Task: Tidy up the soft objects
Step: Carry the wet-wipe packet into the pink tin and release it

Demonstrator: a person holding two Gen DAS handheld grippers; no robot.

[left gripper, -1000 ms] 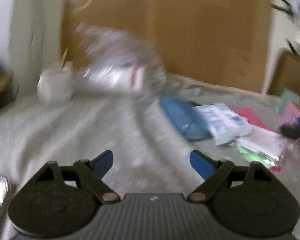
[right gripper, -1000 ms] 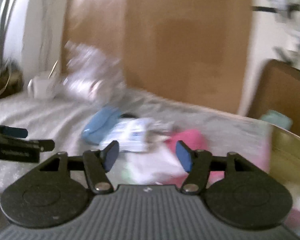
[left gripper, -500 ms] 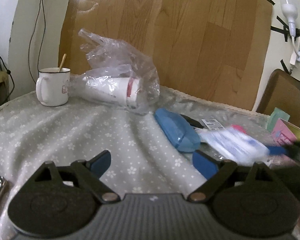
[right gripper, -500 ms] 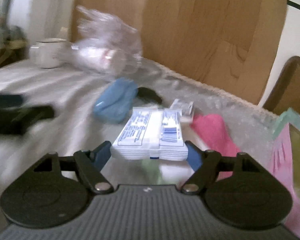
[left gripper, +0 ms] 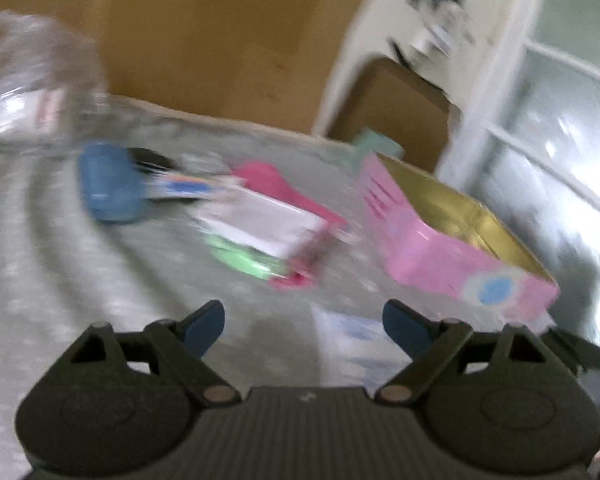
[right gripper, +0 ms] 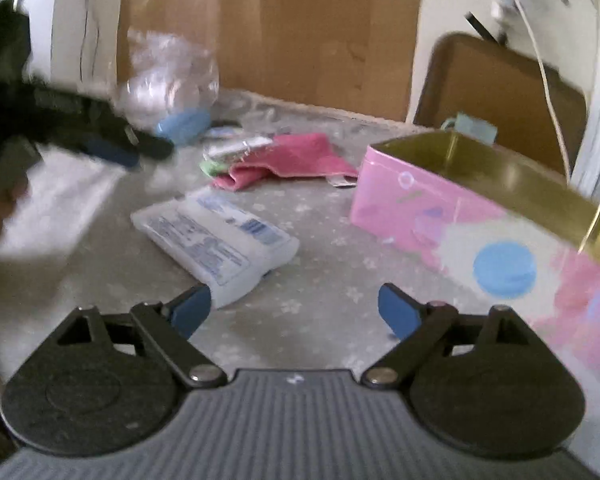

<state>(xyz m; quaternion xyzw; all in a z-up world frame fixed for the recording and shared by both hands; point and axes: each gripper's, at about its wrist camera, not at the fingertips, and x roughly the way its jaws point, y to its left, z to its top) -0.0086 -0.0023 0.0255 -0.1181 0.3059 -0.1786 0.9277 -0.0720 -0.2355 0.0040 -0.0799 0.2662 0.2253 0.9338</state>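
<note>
- My right gripper (right gripper: 294, 302) hangs low over the table with its jaws spread wide and nothing between them; the white wipes packet (right gripper: 216, 236) lies flat on the flowered tablecloth (right gripper: 320, 280) just ahead, its near end beside my left-hand blue pad (right gripper: 190, 308); whether pad and packet touch I cannot tell.
- My left gripper (left gripper: 304, 322) is likewise parted and empty; its view is badly smeared, so finer detail there escapes me.
- The pink tin (right gripper: 480, 216) stands open to the right of the packet, gold inside showing; I judge it the place meant for the soft things, being the only open container near the pile.
- The pink cloth (right gripper: 288, 158) lies crumpled farther back, partly over a green packet (right gripper: 210, 166) and some thin wrappers; beyond them sits a blue pouch (right gripper: 182, 126) against a clear plastic bag (right gripper: 168, 80).
- In the left view the white pack (left gripper: 260, 224) rests atop the green one (left gripper: 244, 260), with the cloth (left gripper: 276, 186) behind; the stack looks loose, so lifting one piece may drag another.
- Nothing soft shows inside the tin from here, though its floor is mostly hidden; the sorting seems barely begun.
</note>
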